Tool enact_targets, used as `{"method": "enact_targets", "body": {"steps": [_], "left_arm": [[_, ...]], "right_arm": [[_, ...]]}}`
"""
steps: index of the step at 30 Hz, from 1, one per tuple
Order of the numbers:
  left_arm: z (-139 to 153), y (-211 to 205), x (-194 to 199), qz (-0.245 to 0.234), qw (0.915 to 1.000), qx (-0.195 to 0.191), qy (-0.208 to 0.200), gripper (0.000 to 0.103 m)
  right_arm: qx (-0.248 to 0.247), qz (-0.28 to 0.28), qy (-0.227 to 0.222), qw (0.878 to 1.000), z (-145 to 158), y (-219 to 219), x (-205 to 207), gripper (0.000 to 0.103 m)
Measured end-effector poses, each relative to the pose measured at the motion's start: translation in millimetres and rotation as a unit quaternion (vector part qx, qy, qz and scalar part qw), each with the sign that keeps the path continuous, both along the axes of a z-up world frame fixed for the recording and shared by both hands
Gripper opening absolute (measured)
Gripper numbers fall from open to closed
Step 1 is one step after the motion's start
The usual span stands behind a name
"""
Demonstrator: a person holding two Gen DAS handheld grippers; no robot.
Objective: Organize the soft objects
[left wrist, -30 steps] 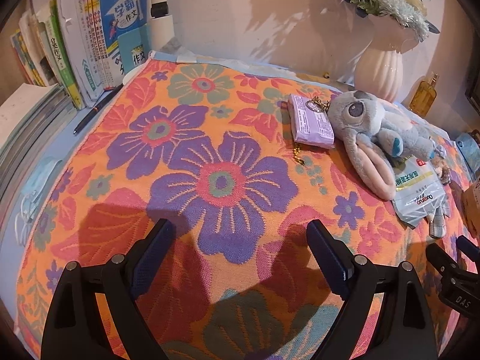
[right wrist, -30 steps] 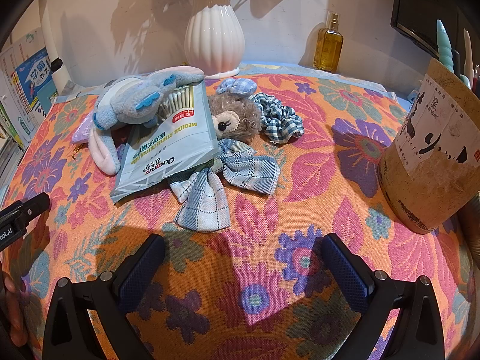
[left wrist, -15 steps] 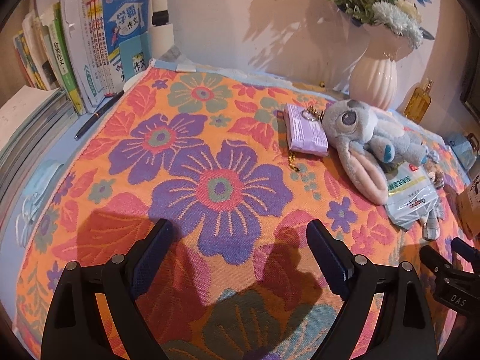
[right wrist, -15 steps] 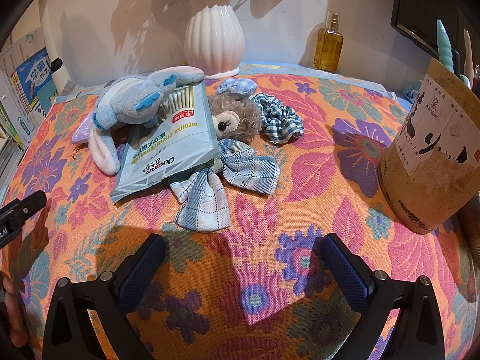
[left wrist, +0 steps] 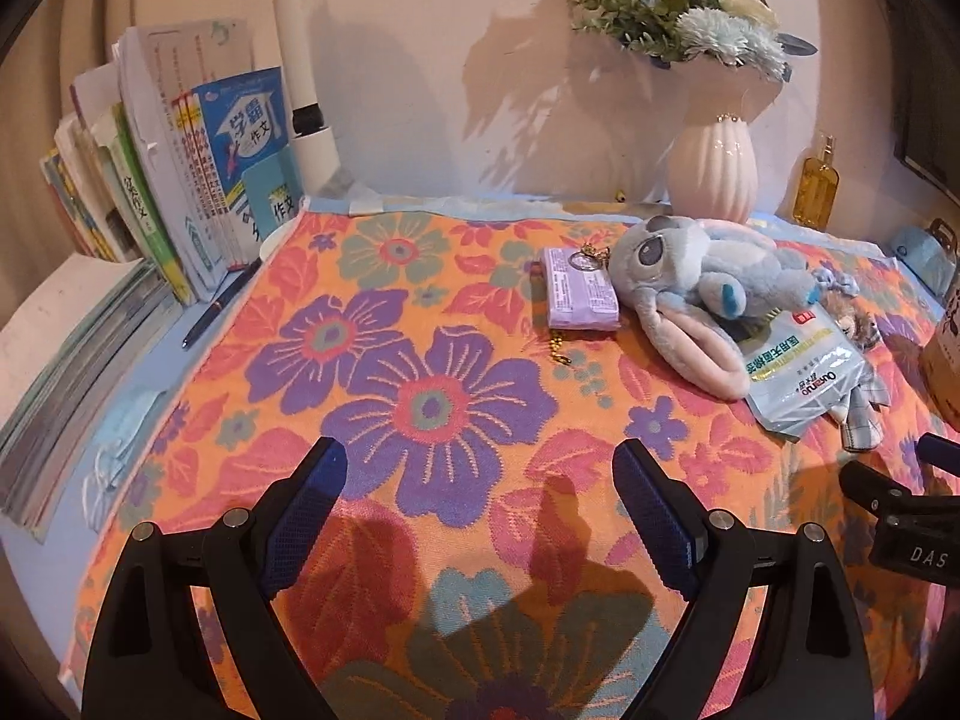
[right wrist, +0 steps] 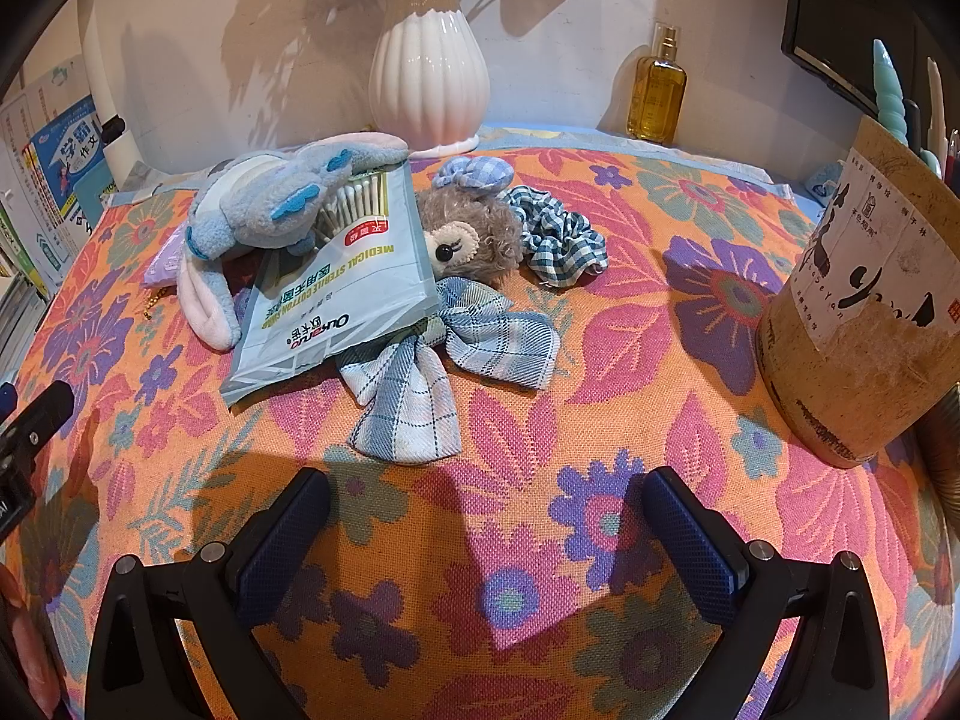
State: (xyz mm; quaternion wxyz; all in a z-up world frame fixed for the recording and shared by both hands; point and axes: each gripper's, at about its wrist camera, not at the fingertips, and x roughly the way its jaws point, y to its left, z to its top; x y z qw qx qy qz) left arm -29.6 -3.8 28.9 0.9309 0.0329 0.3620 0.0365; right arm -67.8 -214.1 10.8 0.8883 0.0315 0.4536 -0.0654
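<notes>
A blue-grey plush toy [left wrist: 708, 276] [right wrist: 270, 210] lies at the back of the floral cloth [left wrist: 420, 396], partly on a cotton-swab packet [left wrist: 798, 372] [right wrist: 342, 294]. A brown plush bear [right wrist: 468, 240] with a plaid bow [right wrist: 444, 366] lies beside the packet, next to a plaid scrunchie [right wrist: 558, 240]. A purple tissue pack [left wrist: 579, 294] lies left of the blue plush. My left gripper [left wrist: 480, 516] is open and empty over the cloth's front. My right gripper [right wrist: 486, 534] is open and empty, in front of the bow.
Books [left wrist: 180, 192] stand at the back left with a pen [left wrist: 219, 306] beside them. A white vase [right wrist: 429, 72] and an amber bottle [right wrist: 657, 90] stand at the back wall. A cardboard pen holder [right wrist: 864, 312] stands at the right.
The left gripper has tilted up and drawn back a little, so more of the wall and vase shows. The right gripper has stayed still.
</notes>
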Motion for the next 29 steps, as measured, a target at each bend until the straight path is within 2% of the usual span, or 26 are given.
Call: {"method": "enact_targets", "body": {"steps": [8, 13, 19, 29], "left_arm": [[0.7, 6.1, -1.5, 0.000, 0.9997, -0.023, -0.004, 0.090], [-2.3, 5.0, 0.6, 0.003, 0.9998, -0.015, 0.009, 0.095], [1.3, 4.0, -3.9, 0.015, 0.9998, 0.006, -0.008, 0.095], [5.7, 4.1, -8.1, 0.014, 0.9996, 0.010, -0.024, 0.095]], "right_arm": [[0.000, -0.002, 0.000, 1.000, 1.0, 1.7, 0.2, 0.103], [0.001, -0.003, 0.000, 1.000, 0.8, 2.7, 0.9, 0.103], [0.001, -0.003, 0.000, 1.000, 0.8, 2.6, 1.0, 0.103], [0.001, -0.003, 0.000, 1.000, 0.3, 1.5, 0.8, 0.103]]}}
